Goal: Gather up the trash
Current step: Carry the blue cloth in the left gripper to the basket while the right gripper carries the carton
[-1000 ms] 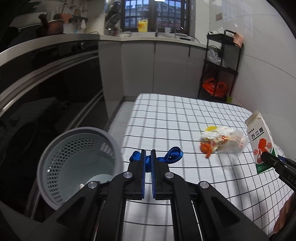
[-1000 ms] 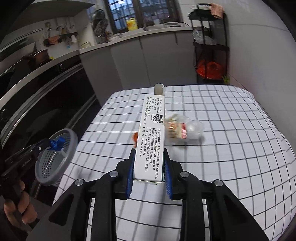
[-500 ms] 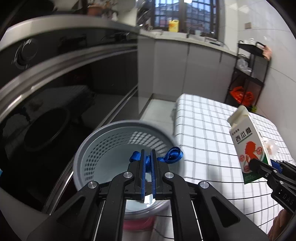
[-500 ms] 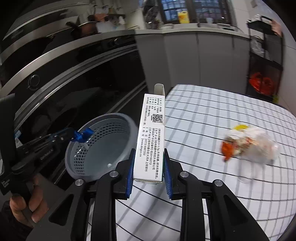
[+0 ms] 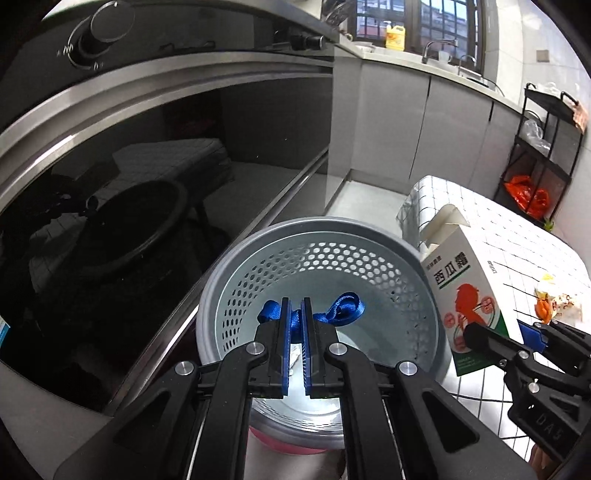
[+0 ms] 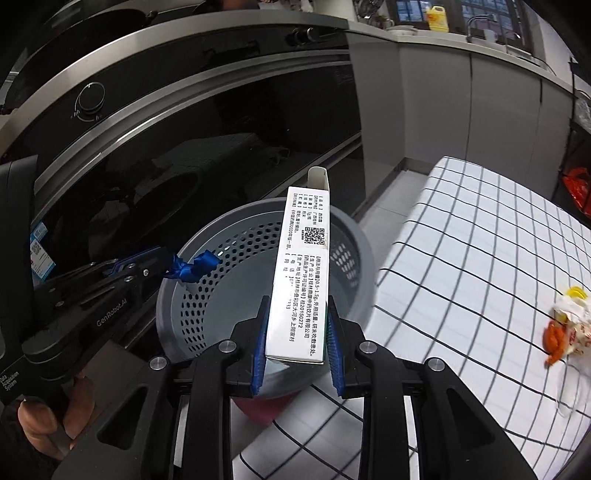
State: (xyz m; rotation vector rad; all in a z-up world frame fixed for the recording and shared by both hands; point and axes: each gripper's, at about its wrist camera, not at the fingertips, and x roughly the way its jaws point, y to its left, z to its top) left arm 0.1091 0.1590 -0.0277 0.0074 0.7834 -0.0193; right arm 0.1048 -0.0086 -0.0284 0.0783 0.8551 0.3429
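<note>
Right tongs (image 6: 297,354) grip the light, crushable carton (image 6: 301,280) by its flat sides over the bin (image 6: 364,266), while left tongs (image 5: 294,350) pinch a limp blue ribbon (image 5: 345,306) above it.

A yellow jug (image 5: 395,28) stands by the window; a black rack (image 5: 543,147) holds an orange bag (image 5: 526,194).

We can't see the bin (image 5: 236,295) floor clearly: the left gripper (image 5: 294,347) and ribbon (image 5: 343,306) cover most of it. The carton (image 6: 301,284) hides the bin's far wall in the right view. The wrapper (image 6: 569,332) is blurred, its print unreadable.
</note>
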